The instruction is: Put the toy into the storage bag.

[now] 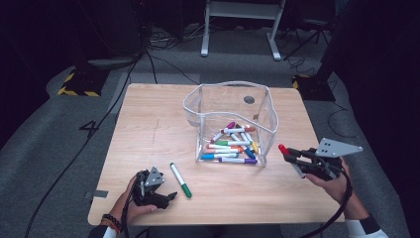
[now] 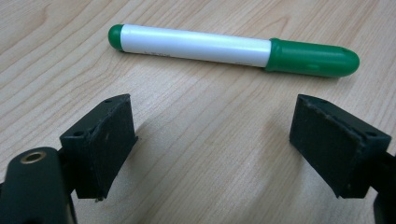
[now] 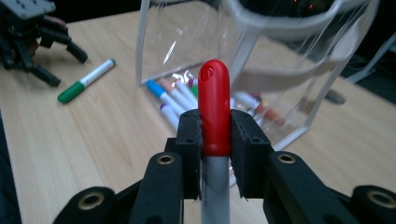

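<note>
Red-capped marker (image 3: 214, 112) clamped in right hand-held gripper (image 3: 215, 140); left hand-held gripper (image 2: 210, 140) open, empty.

A light wooden counter (image 1: 148, 144) stands on grey carpet (image 1: 44, 148) in a dim room. Black cables (image 1: 94, 134) trail across the floor, a white desk frame (image 1: 242, 25) stands behind, and yellow-black hazard tape (image 1: 74, 91) marks dark equipment bases.

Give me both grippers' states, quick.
Left gripper: open, empty, jaws facing the green marker on the table.
Right gripper: shut on the red marker, beside the clear bin.
</note>
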